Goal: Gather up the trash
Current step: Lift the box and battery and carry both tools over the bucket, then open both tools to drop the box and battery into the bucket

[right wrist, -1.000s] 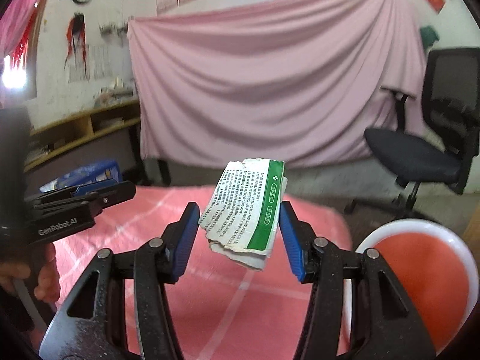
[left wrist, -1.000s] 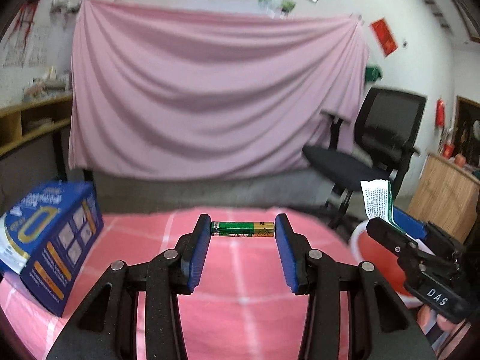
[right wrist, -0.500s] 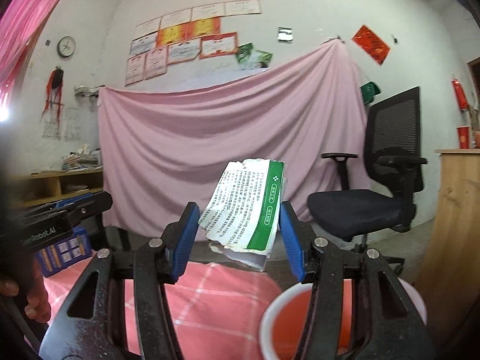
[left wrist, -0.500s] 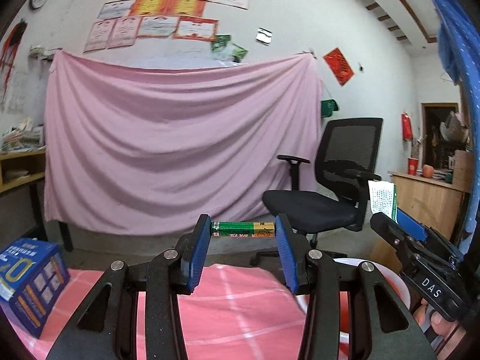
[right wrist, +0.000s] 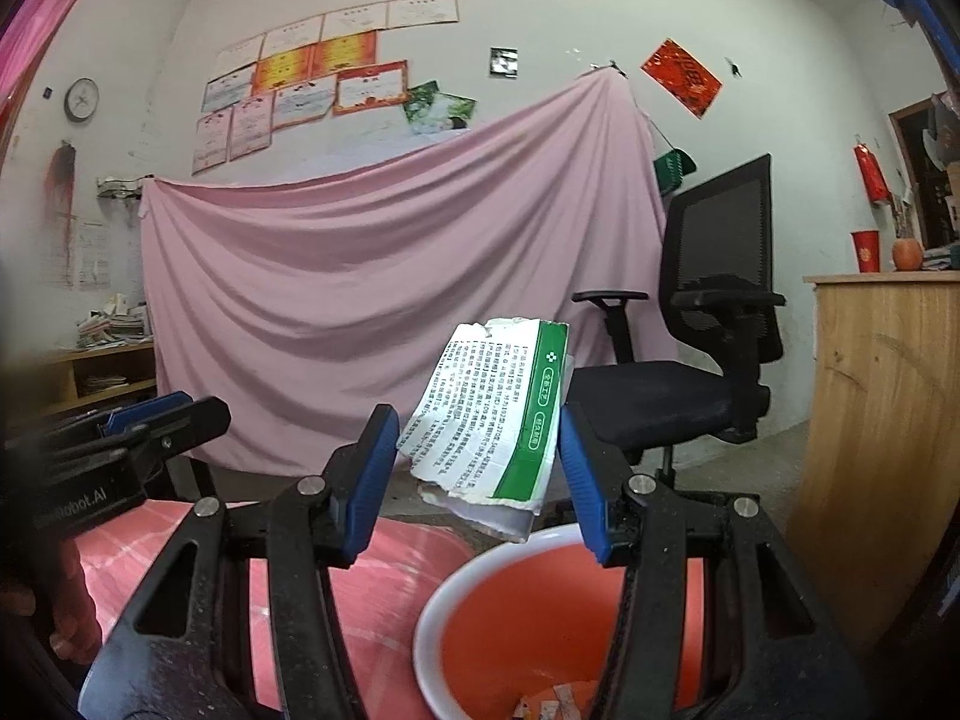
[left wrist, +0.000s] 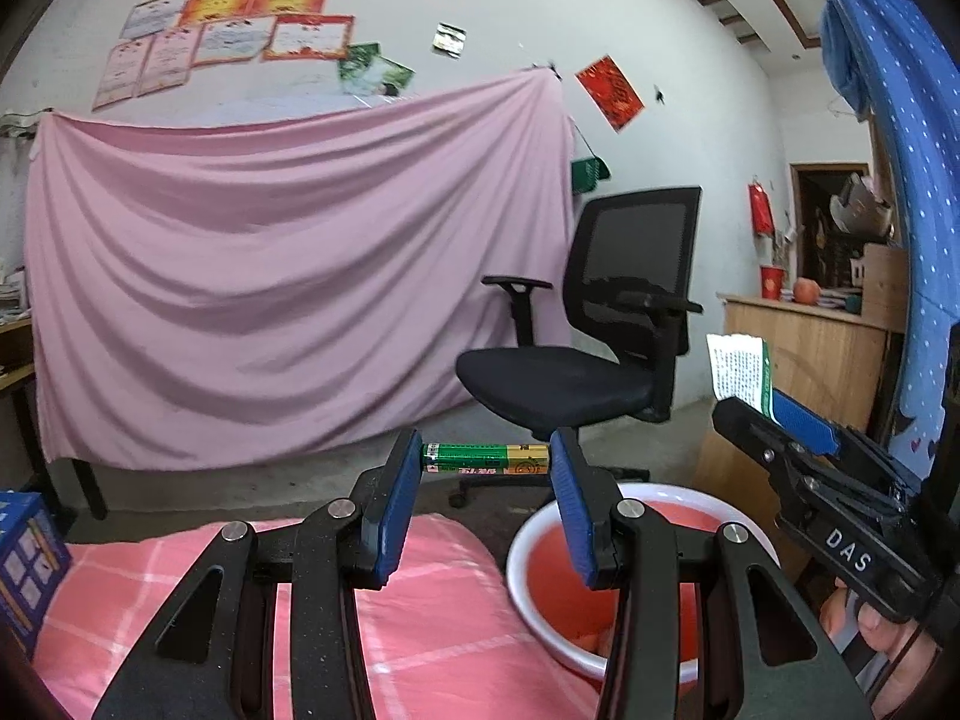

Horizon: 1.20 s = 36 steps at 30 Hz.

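Trash is in hand on both sides and looks ready for the drop: the left gripper (left wrist: 485, 465) pinches a green battery (left wrist: 485, 458) end to end between its blue pads, closed just to the battery's length, while the right gripper (right wrist: 477, 443) is clamped on a torn green-and-white paper packet (right wrist: 492, 414) standing upright between its fingers. Both hover above the near rim of the red basin (right wrist: 540, 618) beside the pink-clothed table (left wrist: 420, 612). I'd say each load next needs carrying squarely over the bowl before the jaws open.
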Motion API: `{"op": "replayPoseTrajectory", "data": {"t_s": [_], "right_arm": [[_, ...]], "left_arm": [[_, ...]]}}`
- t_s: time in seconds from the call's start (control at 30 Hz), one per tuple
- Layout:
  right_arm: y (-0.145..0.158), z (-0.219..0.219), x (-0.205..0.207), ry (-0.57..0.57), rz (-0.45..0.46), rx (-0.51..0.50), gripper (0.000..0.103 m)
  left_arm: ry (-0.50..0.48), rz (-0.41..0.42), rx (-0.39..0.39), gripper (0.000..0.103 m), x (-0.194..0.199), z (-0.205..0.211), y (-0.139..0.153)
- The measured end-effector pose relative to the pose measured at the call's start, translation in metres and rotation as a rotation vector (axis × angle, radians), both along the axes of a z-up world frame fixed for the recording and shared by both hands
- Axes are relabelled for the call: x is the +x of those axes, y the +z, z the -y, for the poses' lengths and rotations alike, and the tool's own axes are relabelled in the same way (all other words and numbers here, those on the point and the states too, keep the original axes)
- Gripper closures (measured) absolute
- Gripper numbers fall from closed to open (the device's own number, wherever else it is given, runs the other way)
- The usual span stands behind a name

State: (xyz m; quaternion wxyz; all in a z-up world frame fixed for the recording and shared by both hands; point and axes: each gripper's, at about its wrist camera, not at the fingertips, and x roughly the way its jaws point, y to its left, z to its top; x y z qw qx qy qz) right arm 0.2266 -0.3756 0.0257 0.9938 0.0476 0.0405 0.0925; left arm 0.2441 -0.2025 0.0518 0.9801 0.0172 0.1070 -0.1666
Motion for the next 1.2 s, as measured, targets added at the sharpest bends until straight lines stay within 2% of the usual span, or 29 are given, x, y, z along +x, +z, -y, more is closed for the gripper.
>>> {"op": "replayPoseTrajectory", "data": {"t_s": [0.3,0.67,0.97,1.2], "right_arm": [[-0.012,0.026,0.010,-0.042,-0.091,0.036,0.030],[-0.024,0.043,0.026,-0.063,-0.207,0.064,0.030],[-0.039,0.048,0.043,-0.062,-0.327,0.070,0.030],[-0.050,0.055,0.054,-0.061,-0.403,0.083,0.029]], "left_arm": [[-0.062,-0.081,0.024,0.065,0.015,0.035,-0.017],[-0.103,-0.217,0.039,0.065,0.035,0.051,-0.036],[-0.113,-0.348,0.087,0.065,0.055,0.065,-0.054],[-0.124,-0.412,0.079,0.064,0.061,0.067,-0.065]]}}
